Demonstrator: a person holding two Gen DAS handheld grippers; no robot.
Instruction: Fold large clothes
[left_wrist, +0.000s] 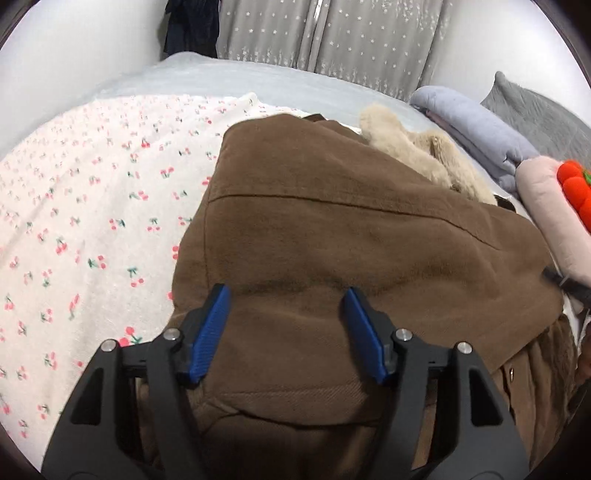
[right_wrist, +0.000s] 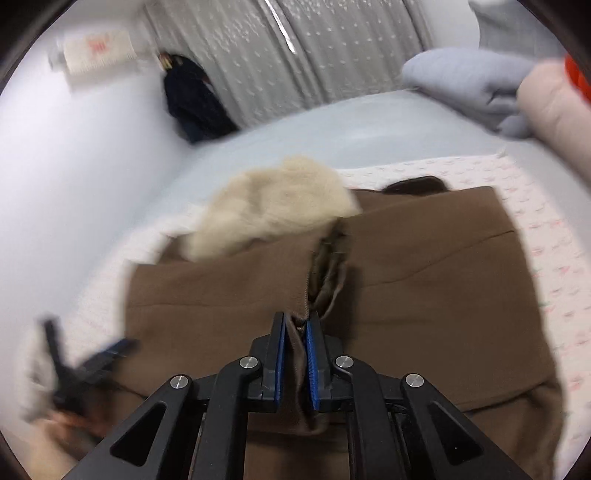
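Left wrist view: the left gripper (left_wrist: 286, 299) hangs over a brown coat (left_wrist: 332, 240), its blue pads (left_wrist: 212, 328) spread wide with only the coat's flat cloth showing between them and nothing pinched. The coat lies on a white cherry-print sheet (left_wrist: 92, 221) that covers a pale bed (left_wrist: 258, 79); a cream fur collar (left_wrist: 410, 155) lies at the coat's far edge. To the right, near the coat, lie a folded lilac blanket (left_wrist: 476, 129), a pink cushion (left_wrist: 550, 206) with red-orange balls on it, and a grey pillow (left_wrist: 543, 110). A star-print curtain (left_wrist: 332, 33) hangs behind the bed, with dark clothes (left_wrist: 190, 29) hanging to its left. Right wrist view (blurred by motion): the right gripper (right_wrist: 295, 325) has its jaws pressed together on a bunched ridge of the coat, which rises from the pads toward the collar. The rest of the coat lies spread on the sheet. At lower left the left gripper appears as a dark smear beside the coat's edge.
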